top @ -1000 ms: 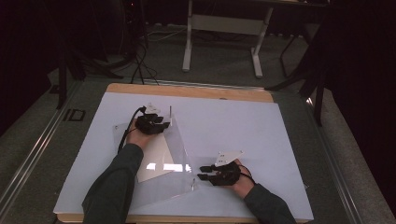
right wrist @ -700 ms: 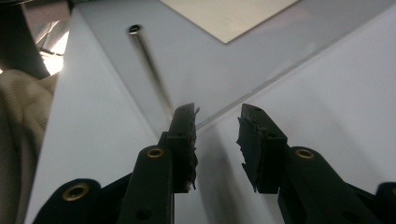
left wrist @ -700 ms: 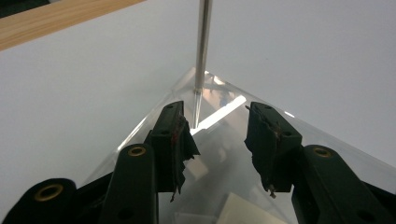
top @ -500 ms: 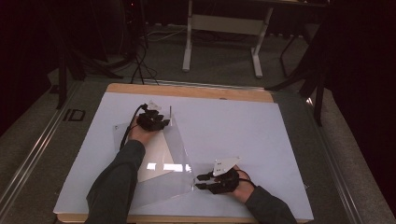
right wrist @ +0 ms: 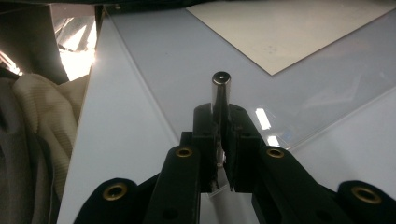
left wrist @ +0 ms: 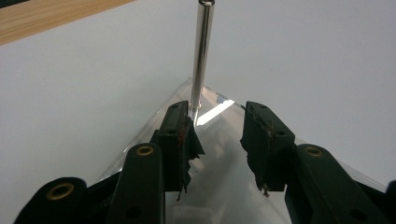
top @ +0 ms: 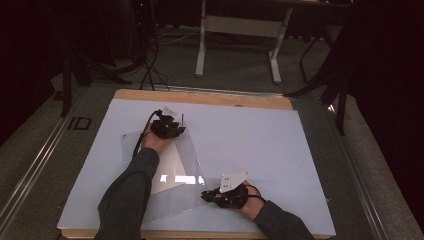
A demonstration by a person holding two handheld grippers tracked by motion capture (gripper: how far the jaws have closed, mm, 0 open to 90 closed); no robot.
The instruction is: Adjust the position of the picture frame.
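Clear triangular sheet [top: 175, 165]: flat on the white counter [top: 280, 150]. Far corner: upright metal pin [left wrist: 202, 56], left gripper [top: 169, 129] jaws released, straddling its base, just closing. Near edge: right gripper [top: 207, 195] jaws clenched on second metal pin [right wrist: 220, 91].

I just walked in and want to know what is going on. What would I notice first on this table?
First, the big clear plastic sheet lying on the pale table, towards its left side. At its far corner a shiny metal pin stands upright, with the left gripper open beside it. At the near edge, the right gripper has just closed its jaws and now pinches a second metal pin.
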